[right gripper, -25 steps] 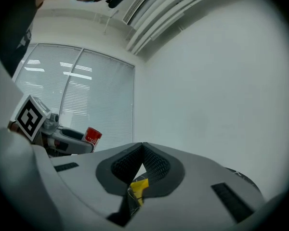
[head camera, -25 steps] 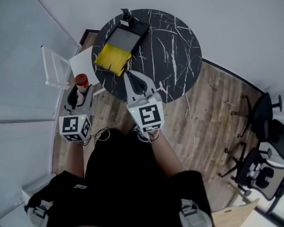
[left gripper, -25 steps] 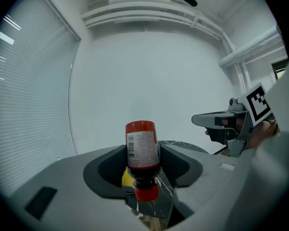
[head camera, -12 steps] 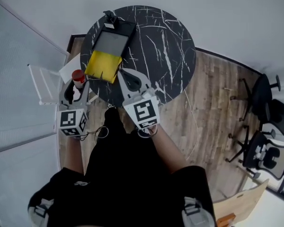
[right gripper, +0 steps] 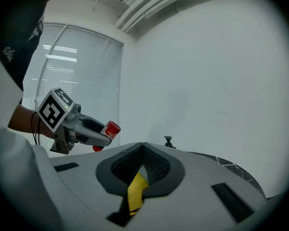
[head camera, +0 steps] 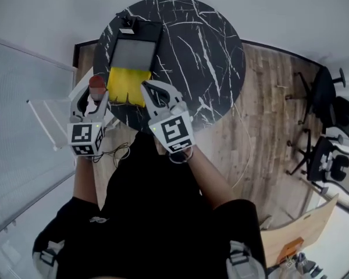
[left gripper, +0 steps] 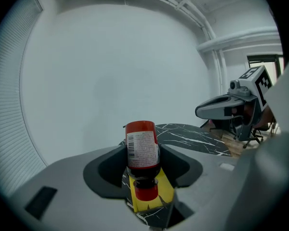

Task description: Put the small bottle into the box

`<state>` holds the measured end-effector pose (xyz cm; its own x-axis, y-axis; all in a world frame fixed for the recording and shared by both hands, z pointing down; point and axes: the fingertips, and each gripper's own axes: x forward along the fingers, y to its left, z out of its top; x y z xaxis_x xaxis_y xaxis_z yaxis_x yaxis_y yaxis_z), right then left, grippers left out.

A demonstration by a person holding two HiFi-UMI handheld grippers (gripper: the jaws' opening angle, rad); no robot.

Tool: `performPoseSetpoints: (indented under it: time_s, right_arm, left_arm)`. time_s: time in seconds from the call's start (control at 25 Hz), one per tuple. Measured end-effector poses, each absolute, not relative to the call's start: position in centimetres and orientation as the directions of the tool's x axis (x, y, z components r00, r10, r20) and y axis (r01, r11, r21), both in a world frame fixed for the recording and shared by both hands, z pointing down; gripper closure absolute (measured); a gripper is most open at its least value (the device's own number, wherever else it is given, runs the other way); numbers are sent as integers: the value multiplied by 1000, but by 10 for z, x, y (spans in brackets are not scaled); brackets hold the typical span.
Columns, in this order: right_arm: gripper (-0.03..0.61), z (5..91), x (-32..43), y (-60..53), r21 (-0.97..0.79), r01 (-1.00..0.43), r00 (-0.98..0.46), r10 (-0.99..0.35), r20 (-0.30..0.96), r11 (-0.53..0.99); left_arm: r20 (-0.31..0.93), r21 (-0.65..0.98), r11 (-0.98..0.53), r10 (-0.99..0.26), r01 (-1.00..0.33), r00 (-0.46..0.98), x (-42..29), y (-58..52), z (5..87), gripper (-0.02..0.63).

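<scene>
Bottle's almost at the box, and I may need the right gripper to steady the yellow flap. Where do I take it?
Take the yellow flap by its near edge, coming in from the near side, where the right gripper sits beside it. The flap looks thin and flat, so probably only an edge offers a pinch. That gripper is shut, so open it first.
</scene>
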<state>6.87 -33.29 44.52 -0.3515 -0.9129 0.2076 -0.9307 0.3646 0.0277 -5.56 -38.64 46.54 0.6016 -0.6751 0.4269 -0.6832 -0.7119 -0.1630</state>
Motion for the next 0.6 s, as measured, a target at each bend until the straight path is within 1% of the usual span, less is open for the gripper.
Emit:
performPoseSetpoints:
  time_s: [0.24, 0.6]
  right_arm:
    - [583, 474, 66, -363, -19, -948, -310, -913, 264, 316]
    - [583, 507, 56, -393, -39, -968, -246, -915, 320, 247]
  left_arm:
    - [511, -176, -815, -555, -552, 656, -43, -423, 496, 400]
    - [645, -201, -942, -334, -269, 688, -24, -448, 546, 400]
